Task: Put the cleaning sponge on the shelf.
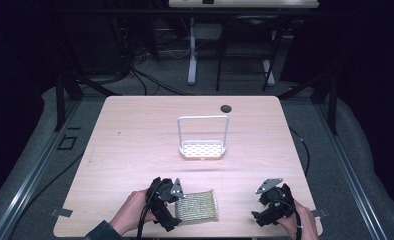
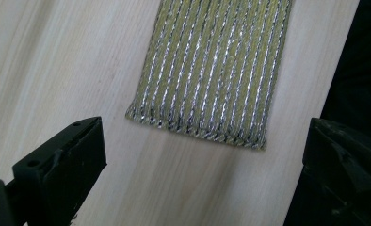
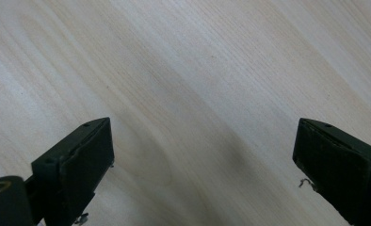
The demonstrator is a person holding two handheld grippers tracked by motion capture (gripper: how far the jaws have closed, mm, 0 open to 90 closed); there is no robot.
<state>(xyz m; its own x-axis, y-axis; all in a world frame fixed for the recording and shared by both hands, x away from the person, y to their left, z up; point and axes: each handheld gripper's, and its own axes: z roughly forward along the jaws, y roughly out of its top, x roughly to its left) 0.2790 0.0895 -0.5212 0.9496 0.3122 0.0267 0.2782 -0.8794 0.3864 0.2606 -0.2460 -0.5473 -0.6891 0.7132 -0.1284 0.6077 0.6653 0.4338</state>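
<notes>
A yellow-green scouring sponge with silver stripes (image 1: 198, 205) lies flat near the table's front edge. My left gripper (image 1: 171, 205) sits at its left end, held by a hand. In the left gripper view the sponge (image 2: 212, 70) lies just beyond the wide-apart jaws of the left gripper (image 2: 200, 162), untouched, close to the table edge. A white wire-handled sponge holder (image 1: 203, 147) stands upright at the table's middle. My right gripper (image 1: 266, 204) rests at the front right, and the right gripper (image 3: 202, 160) stands open over bare wood.
The light wooden table (image 1: 135, 145) has a small dark round hole (image 1: 226, 108) near its far edge. Dark floor, cables and table legs lie beyond. The table's front edge runs just behind both hands.
</notes>
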